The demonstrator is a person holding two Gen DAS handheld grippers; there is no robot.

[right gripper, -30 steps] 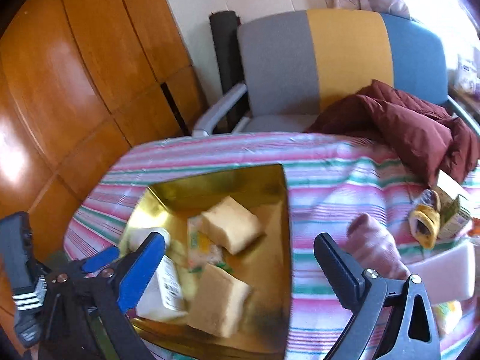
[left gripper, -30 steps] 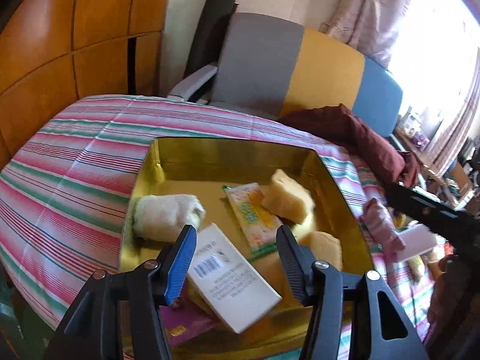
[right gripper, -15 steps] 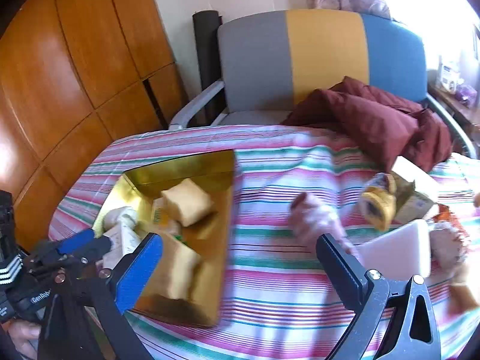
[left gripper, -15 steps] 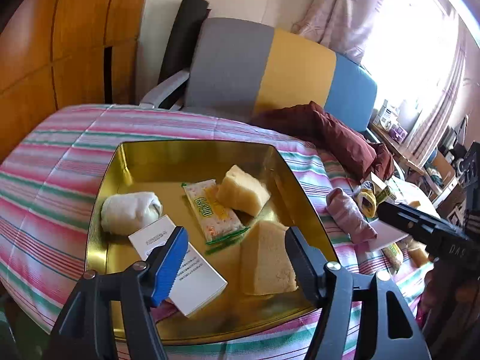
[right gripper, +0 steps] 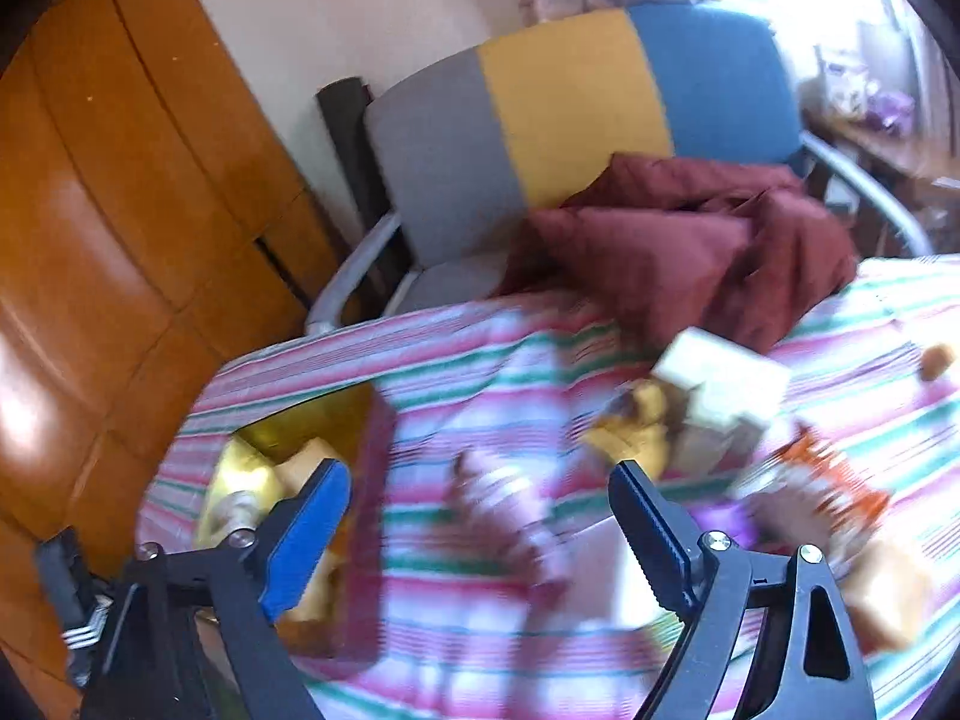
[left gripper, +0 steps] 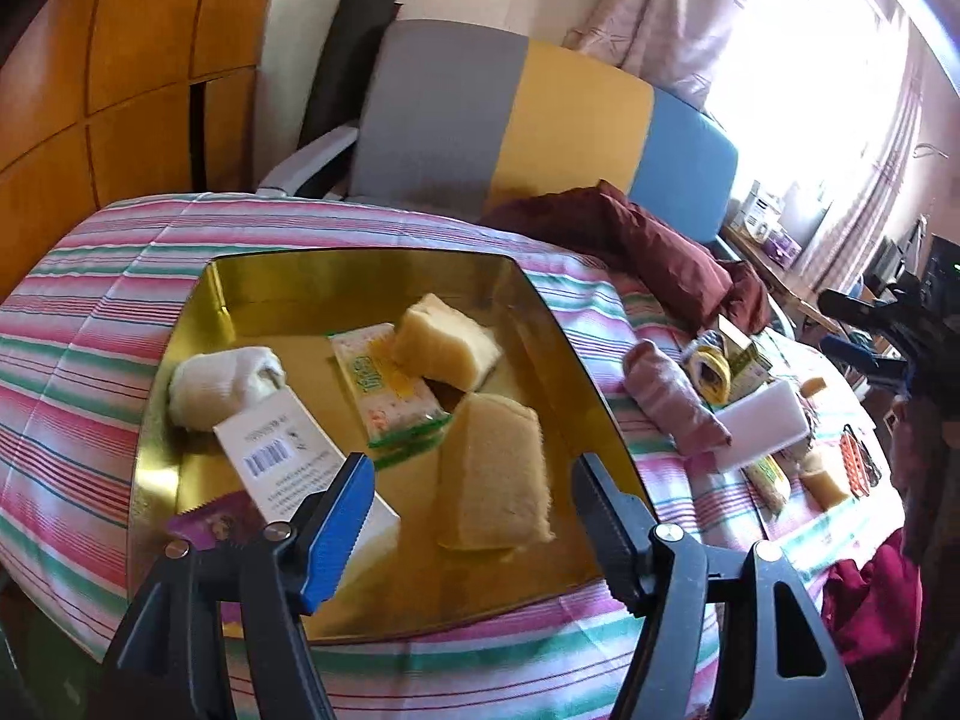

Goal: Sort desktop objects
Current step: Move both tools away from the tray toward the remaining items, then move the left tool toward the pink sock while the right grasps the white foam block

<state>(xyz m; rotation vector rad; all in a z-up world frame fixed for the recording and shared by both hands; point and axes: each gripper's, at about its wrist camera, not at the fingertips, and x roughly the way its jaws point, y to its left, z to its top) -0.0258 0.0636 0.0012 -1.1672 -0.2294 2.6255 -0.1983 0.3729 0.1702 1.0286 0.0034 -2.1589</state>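
Note:
A gold tray (left gripper: 558, 330) on the striped tablecloth holds two yellow sponges (left gripper: 447, 348), a white rolled cloth (left gripper: 222, 381), a snack packet (left gripper: 384, 390), a white box (left gripper: 282, 462) and a purple packet (left gripper: 216, 519). My left gripper (left gripper: 471, 510) is open and empty over the tray's near edge, above the nearer sponge (left gripper: 492, 471). My right gripper (right gripper: 480, 534) is open and empty above a pink rolled cloth (right gripper: 498, 510), which also shows in the left wrist view (left gripper: 672, 399). The right wrist view is blurred; the tray (right gripper: 252, 450) lies at its left.
To the right of the tray lie a white block (left gripper: 762, 426), a yellow tape roll (left gripper: 711, 363), a small carton (right gripper: 720, 384), an orange packet (right gripper: 828, 480) and more small items. A dark red jacket (right gripper: 678, 246) lies on a grey, yellow and blue chair (left gripper: 510, 126) behind the table.
My left gripper has drawn back a little, so more of the table shows. My right gripper has swung right, away from the tray, over the pink cloth and the loose items.

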